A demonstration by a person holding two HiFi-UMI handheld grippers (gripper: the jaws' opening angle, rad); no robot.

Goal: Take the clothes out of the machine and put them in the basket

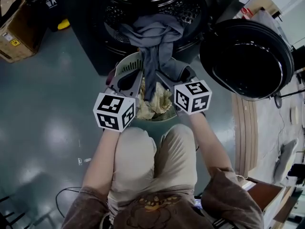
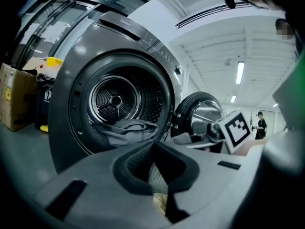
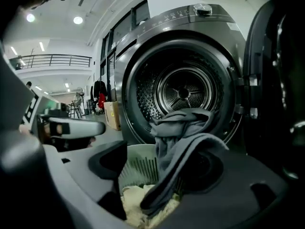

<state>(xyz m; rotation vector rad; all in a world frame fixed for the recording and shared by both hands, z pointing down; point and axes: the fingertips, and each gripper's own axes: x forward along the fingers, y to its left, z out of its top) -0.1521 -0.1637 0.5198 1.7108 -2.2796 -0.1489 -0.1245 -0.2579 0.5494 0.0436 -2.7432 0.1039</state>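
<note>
Grey cloth [image 1: 153, 51], long and twisted, hangs from the drum mouth of the dark front-loading machine [image 1: 186, 8] down into the pale green slatted plastic basket [image 1: 127, 64]. Its end lies on crumpled cream fabric [image 1: 155, 106] inside the basket. Your right gripper [image 3: 162, 163], above the basket's right side, has its jaws wide apart, with the grey cloth draped loose against the right pad. Your left gripper [image 2: 152, 146], above the basket's left rim, has its tips closed together, empty.
</note>
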